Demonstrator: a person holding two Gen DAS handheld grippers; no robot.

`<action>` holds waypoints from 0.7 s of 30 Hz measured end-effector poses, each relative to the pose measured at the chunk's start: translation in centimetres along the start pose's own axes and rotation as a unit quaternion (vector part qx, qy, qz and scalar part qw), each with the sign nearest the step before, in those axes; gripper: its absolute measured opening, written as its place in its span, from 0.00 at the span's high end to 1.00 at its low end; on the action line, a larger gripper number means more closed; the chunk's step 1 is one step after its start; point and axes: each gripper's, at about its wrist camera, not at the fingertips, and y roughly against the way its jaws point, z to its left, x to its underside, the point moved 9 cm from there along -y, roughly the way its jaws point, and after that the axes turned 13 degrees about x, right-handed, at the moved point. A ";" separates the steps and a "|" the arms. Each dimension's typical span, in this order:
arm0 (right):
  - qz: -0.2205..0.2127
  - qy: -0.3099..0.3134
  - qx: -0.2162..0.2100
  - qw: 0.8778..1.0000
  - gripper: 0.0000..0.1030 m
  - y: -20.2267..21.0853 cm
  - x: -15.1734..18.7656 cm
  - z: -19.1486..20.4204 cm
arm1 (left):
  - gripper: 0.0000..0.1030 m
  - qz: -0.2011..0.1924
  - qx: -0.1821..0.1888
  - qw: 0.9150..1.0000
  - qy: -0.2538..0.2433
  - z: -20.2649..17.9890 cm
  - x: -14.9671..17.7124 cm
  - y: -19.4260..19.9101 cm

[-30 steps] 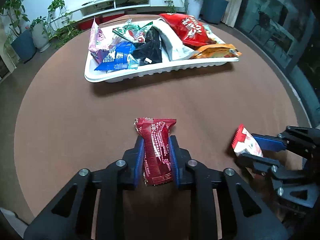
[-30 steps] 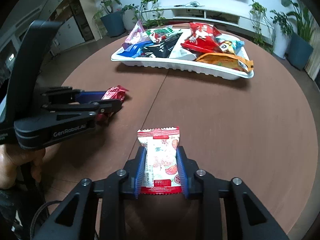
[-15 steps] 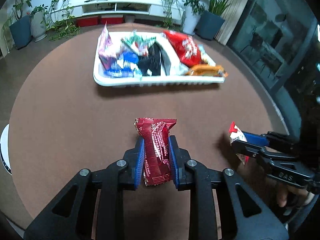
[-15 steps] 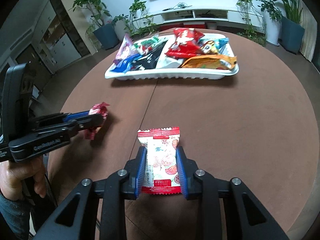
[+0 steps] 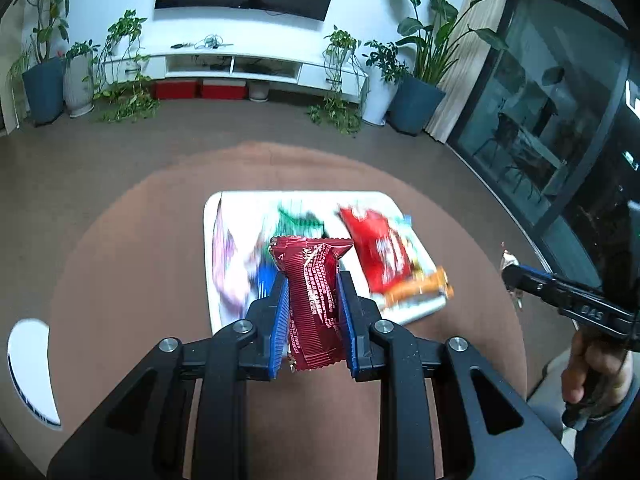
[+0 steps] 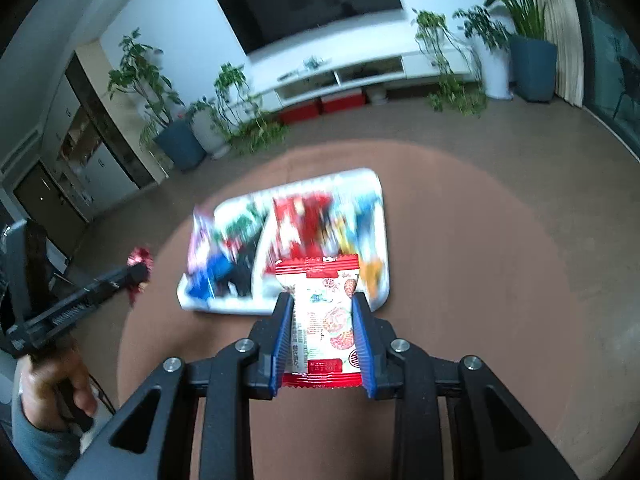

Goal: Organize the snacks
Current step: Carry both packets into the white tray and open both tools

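My left gripper (image 5: 313,280) is shut on a dark red snack packet (image 5: 314,300), held up above the brown round table (image 5: 120,272). My right gripper (image 6: 318,300) is shut on a white packet with red ends and strawberry print (image 6: 326,320). Both hang in the air in front of the white tray (image 5: 209,240), which is heaped with several snack bags and looks blurred. In the right wrist view the white tray (image 6: 382,216) lies just beyond the packet. The left gripper (image 6: 138,272) shows at the left with its red packet; the right gripper (image 5: 510,274) shows at the right edge.
A person's hand (image 6: 52,380) grips the left tool's handle, and another hand (image 5: 588,364) the right one. A white object (image 5: 28,364) sits at the table's left edge. Beyond the table are potted plants, a low white TV unit (image 5: 248,66) and glass doors.
Both grippers have risen from low over the table with their packets still held. The tray now appears lower and closer under the packets, and more of the room shows.
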 end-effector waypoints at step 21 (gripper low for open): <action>0.076 0.056 0.003 0.996 0.69 -13.6 -5.2 9.6 | 0.77 0.050 -0.025 0.998 -0.006 5.0 -2.9 -14.3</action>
